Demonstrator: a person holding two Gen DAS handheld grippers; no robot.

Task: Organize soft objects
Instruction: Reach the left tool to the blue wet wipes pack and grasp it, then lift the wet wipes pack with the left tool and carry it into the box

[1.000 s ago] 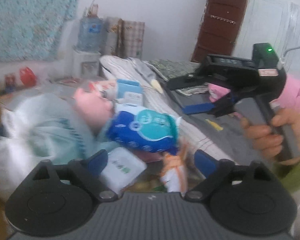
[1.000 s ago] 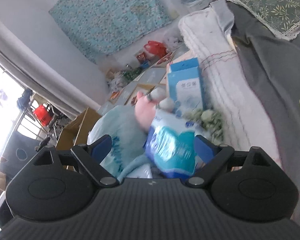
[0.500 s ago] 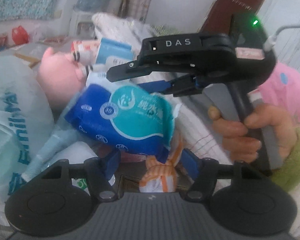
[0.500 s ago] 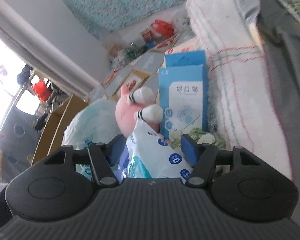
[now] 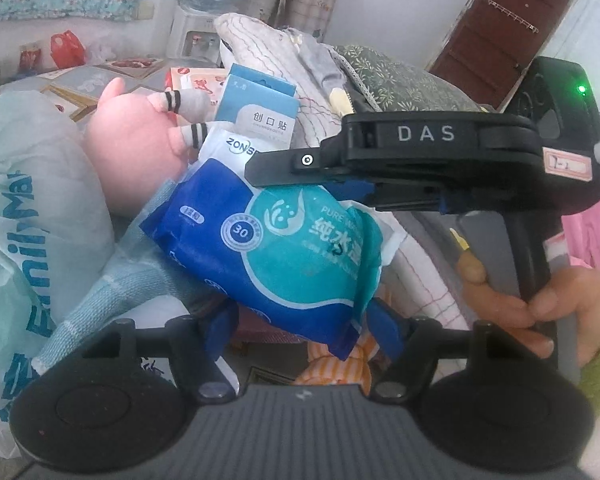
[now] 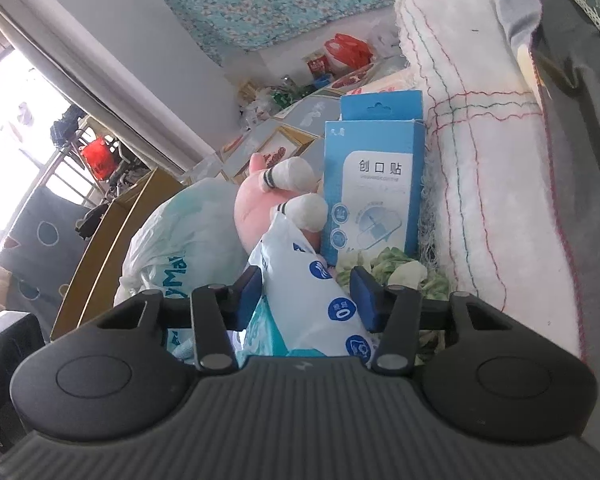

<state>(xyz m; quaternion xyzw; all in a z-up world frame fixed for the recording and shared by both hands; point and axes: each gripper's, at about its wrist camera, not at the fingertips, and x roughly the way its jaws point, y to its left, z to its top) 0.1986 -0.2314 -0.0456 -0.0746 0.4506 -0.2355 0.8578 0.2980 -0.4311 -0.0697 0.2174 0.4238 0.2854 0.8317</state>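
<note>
The blue and teal wet-wipe pack (image 5: 284,240) lay tilted on top of a pile of soft goods on the bed, held at both ends. The left tool (image 5: 300,326) had its blue pads on either side of the pack's lower end and appeared to press it. The right tool (image 6: 306,298) straddled the pack's white upper end (image 6: 316,300); its jaws were closing, with the pads against or just beside the wrapper. In the left view the right tool (image 5: 352,184) came in from the right above the pack, carried by a hand (image 5: 532,304).

Behind the pack lay a pink plush toy (image 5: 136,148) with striped cuffs, touching it. A light-blue plaster box (image 6: 374,184) stood upright just beside the toy. A white plastic bag (image 5: 24,220) sat to the left. A pale blue knitted cloth (image 5: 112,284) ran beneath the pack. An orange-striped item (image 5: 340,368) showed under its lower end. A folded white blanket (image 6: 480,160) lay to the right.
</note>
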